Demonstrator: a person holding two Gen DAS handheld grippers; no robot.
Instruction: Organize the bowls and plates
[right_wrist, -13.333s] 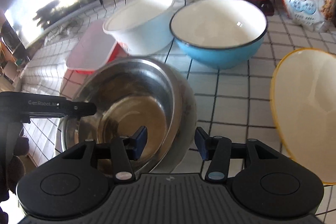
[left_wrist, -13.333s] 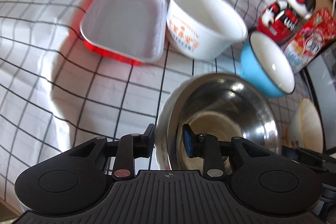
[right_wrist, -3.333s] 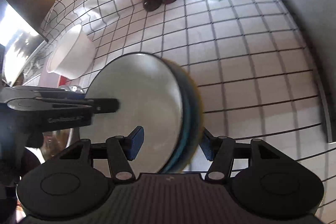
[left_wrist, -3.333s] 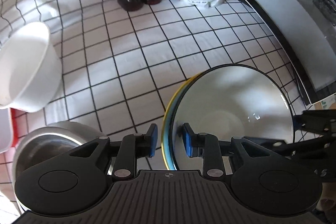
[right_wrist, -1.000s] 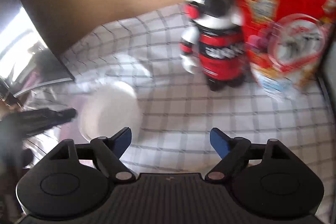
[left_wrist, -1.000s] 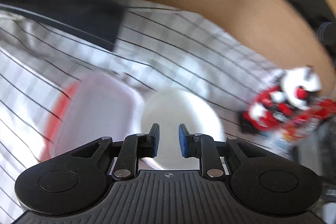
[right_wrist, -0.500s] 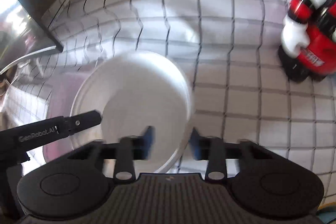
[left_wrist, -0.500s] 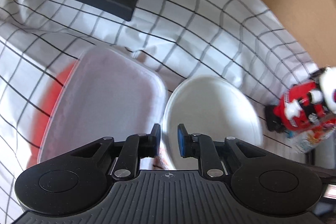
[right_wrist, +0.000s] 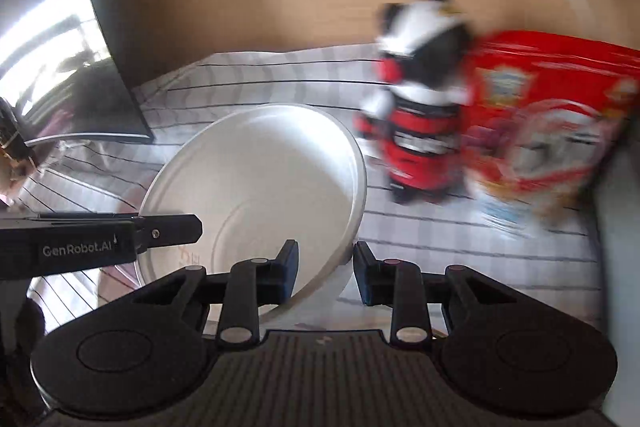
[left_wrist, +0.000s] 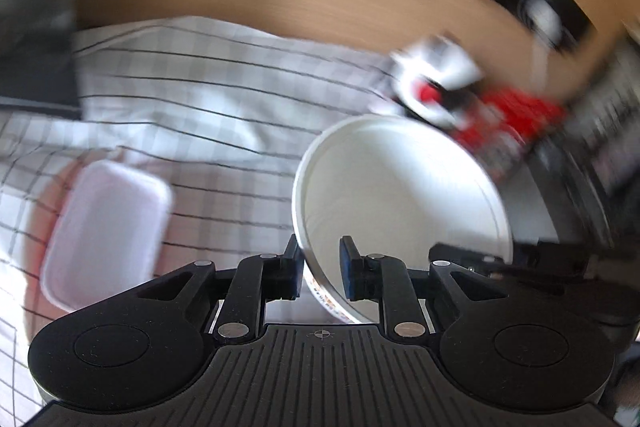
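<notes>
While both grippers clench opposite rims of the white bowl [left_wrist: 400, 203], lifted above the checked counter [left_wrist: 192, 99] | left gripper [left_wrist: 320, 273], right gripper [right_wrist: 325, 273] | keep it level, move together.

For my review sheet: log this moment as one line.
left gripper: shut on white bowl | right gripper: shut on same rim | bowl: tilted

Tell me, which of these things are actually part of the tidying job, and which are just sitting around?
Part of the job:
- white paper bowl, held at its rim by both the left gripper and the right gripper

Just lying about:
- red and black bottle figure
- red cereal bag
- lidded red container
- checked tablecloth
</notes>
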